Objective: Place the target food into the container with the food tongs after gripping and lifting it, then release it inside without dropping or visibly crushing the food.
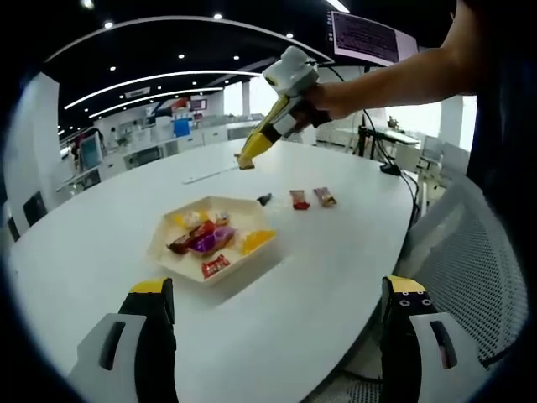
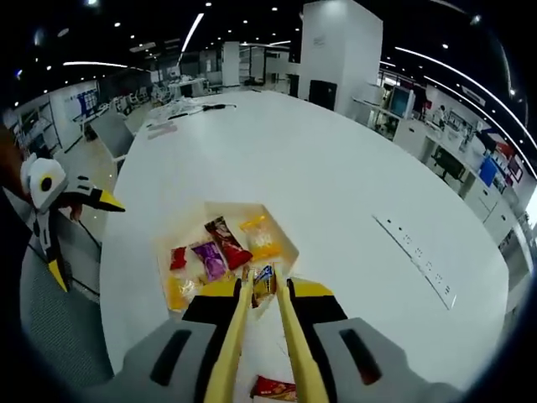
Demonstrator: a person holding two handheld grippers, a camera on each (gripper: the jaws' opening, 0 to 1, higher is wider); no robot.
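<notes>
Already several wrapped snacks lie in the white tray (image 2: 281, 233), and the right tongs (image 2: 265, 295), clamped on a wrapped candy (image 2: 263, 281), hang above its near rim, release still due, while the left tongs (image 1: 277, 295) stand apart above the worktop (image 2: 352, 159).

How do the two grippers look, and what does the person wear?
The left gripper has grey bodies with black jaws capped in yellow. The right gripper has the same grey body and carries long yellow tongs. The person wears a dark short-sleeved top.

Left tongs (image 1: 268, 311) spread; right tongs (image 2: 264, 290) nearly closed.
</notes>
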